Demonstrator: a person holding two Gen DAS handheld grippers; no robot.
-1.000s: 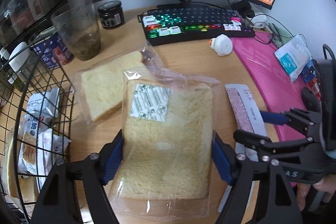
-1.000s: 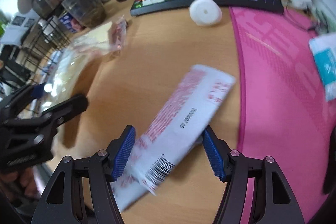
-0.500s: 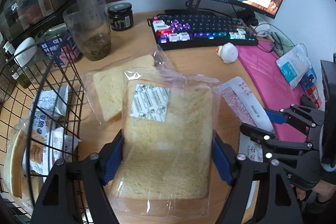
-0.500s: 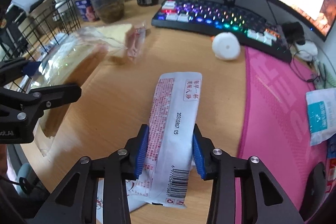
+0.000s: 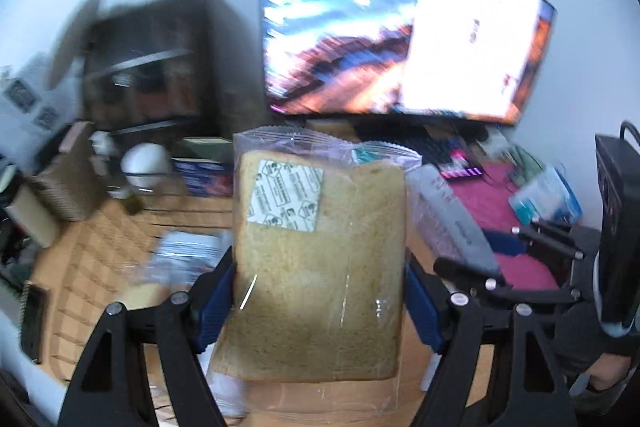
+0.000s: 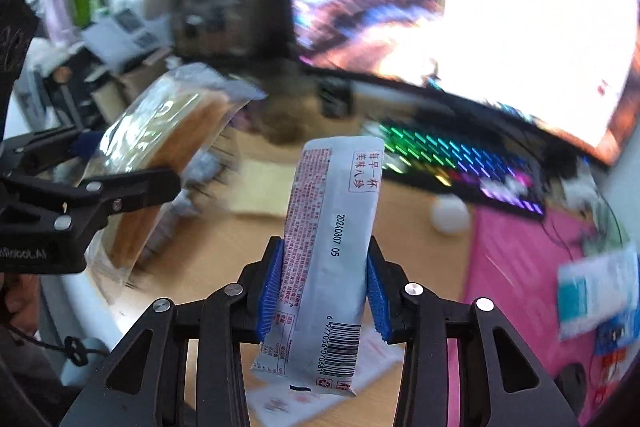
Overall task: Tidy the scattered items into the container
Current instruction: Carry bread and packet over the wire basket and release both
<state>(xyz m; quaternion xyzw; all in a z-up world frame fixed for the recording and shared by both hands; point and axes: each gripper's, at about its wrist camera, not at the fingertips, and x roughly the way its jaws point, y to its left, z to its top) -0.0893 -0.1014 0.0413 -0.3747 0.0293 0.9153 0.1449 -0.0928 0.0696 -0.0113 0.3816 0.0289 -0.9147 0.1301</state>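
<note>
My left gripper is shut on a bagged slice of bread, held up off the desk with its white label facing me. My right gripper is shut on a long white snack packet printed in red, lifted above the desk. The right wrist view shows the left gripper at the left with the bread bag. In the left wrist view the right gripper appears at the right with the packet. The wire basket is only a blur at lower left.
A large monitor stands behind a lit keyboard. A pink desk mat covers the right side, with a blue-white pouch on it. A white round object lies near the keyboard. Another flat packet lies below my right gripper.
Both grippers have risen from the desk with their loads. The right gripper closed on the white packet and lifted it. The view now tilts up toward the monitor.
</note>
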